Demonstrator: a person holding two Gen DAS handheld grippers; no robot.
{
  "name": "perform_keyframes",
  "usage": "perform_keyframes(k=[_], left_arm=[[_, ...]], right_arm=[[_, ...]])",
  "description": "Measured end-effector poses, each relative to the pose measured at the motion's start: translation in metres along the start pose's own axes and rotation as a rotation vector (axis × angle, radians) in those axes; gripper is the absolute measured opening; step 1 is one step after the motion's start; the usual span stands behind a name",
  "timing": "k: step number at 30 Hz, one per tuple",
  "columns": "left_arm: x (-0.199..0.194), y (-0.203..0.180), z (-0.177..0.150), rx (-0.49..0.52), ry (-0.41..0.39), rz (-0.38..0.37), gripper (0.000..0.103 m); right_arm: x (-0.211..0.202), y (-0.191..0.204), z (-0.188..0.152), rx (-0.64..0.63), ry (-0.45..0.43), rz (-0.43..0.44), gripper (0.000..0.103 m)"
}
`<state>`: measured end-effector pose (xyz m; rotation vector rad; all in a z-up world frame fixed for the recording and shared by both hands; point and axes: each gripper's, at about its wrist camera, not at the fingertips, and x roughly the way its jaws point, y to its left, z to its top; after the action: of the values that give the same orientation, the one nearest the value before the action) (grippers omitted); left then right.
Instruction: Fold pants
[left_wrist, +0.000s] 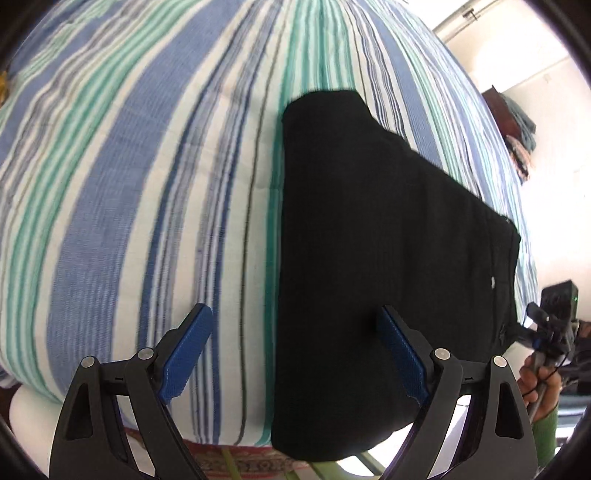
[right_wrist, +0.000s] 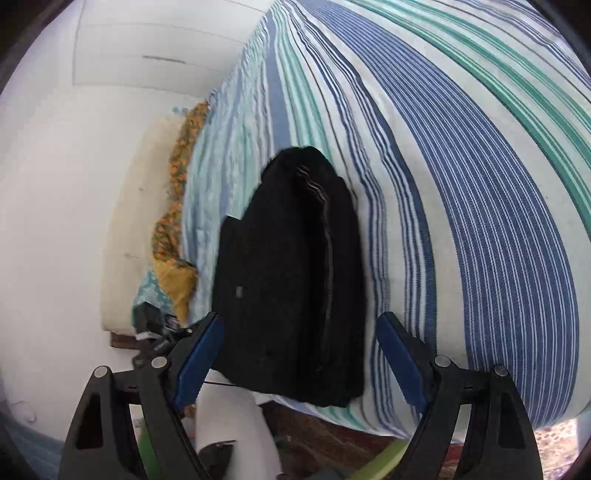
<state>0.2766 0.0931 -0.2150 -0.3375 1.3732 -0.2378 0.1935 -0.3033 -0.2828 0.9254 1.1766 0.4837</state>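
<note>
The black pants (left_wrist: 369, 240) lie folded into a flat block on the striped bed sheet (left_wrist: 129, 184), reaching the bed's near edge. My left gripper (left_wrist: 295, 343) is open and empty, hovering above the pants' left edge near the bed edge. In the right wrist view the pants (right_wrist: 291, 277) show as a layered stack with the folded edges on top. My right gripper (right_wrist: 301, 350) is open and empty, its fingers either side of the stack's near end, above it. The right gripper (left_wrist: 550, 325) and its holding hand also show at the far right of the left wrist view.
The blue, green and white striped sheet (right_wrist: 461, 184) covers the whole bed. An orange patterned cloth (right_wrist: 177, 221) lies along the bed's far side by a white wall. Clothes (left_wrist: 517, 136) pile beyond the bed. A patterned rug (right_wrist: 332, 424) lies below the bed edge.
</note>
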Motion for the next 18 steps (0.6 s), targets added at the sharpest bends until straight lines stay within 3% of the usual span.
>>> perform_keyframes(k=[5, 6, 7, 8, 9, 10, 11, 12, 18], left_arm=[[0.019, -0.012, 0.009, 0.005, 0.028, -0.068, 0.091], [0.02, -0.014, 0.01, 0.0, 0.028, -0.087, 0.077], [0.021, -0.017, 0.011, -0.013, 0.036, -0.137, 0.048], [0.02, -0.019, 0.012, -0.019, 0.034, -0.14, 0.039], [0.016, -0.023, 0.011, 0.001, 0.019, -0.127, 0.024], [0.011, -0.03, 0.01, 0.026, 0.004, -0.122, 0.018], [0.003, -0.036, 0.008, 0.053, -0.013, -0.105, 0.018], [-0.006, -0.045, 0.005, 0.084, -0.032, -0.086, 0.017], [-0.057, -0.093, 0.016, 0.181, -0.159, -0.101, 0.018]], right_arm=[[0.046, 0.006, 0.012, -0.002, 0.184, 0.031, 0.091], [0.054, 0.01, 0.015, -0.004, 0.213, 0.032, 0.097], [0.061, 0.014, 0.018, -0.008, 0.236, 0.038, 0.099], [0.066, 0.017, 0.02, -0.017, 0.25, 0.036, 0.098], [0.071, 0.021, 0.02, -0.041, 0.259, 0.011, 0.084], [0.074, 0.026, 0.02, -0.088, 0.265, -0.039, 0.068], [0.072, 0.031, 0.016, -0.137, 0.262, -0.077, 0.051], [0.069, 0.036, 0.015, -0.16, 0.251, -0.077, 0.044], [0.027, 0.075, 0.023, -0.228, 0.139, 0.041, 0.035]])
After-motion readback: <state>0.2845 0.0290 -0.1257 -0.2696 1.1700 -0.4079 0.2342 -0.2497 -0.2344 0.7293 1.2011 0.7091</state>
